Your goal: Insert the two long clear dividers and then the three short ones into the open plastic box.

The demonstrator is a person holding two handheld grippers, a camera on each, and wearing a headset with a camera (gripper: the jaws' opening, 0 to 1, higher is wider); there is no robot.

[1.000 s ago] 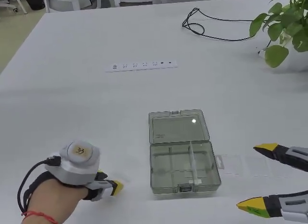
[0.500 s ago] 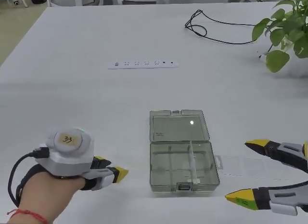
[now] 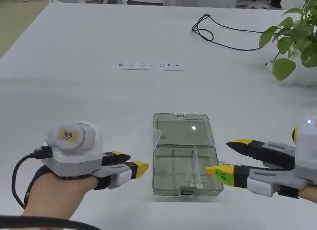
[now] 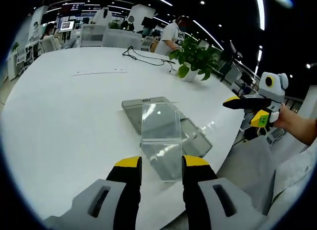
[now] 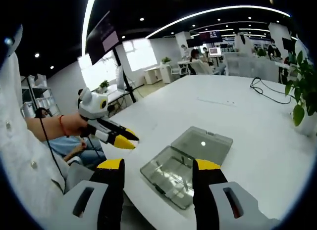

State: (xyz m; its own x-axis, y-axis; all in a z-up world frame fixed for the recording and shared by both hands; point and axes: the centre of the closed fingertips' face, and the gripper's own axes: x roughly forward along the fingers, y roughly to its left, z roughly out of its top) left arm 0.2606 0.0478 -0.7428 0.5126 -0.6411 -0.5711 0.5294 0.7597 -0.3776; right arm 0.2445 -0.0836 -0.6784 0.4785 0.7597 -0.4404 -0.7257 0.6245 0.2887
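Since the left gripper [image 4: 162, 163] is clenched on a clear divider [image 4: 159, 133], pinching it across its width so the sheet sticks out ahead of the jaws, I'd say that's the piece going in next. It's pointed at the left side of the open box [image 3: 154, 166], tip near the left wall; can't tell if it touches.

The box sits on the table [image 3: 74, 91] between the two grippers, with its lid [image 3: 183, 130] laid back on the far side. That leaves the compartment free from above. One divider [image 3: 196, 165] already stands inside, running near to far, right of middle.

The right gripper [image 3: 223, 157] hovers at the box's right wall, jaws spread with nothing in them. My guess is it's there to steady the box. Whether the held piece is long or short, no idea.
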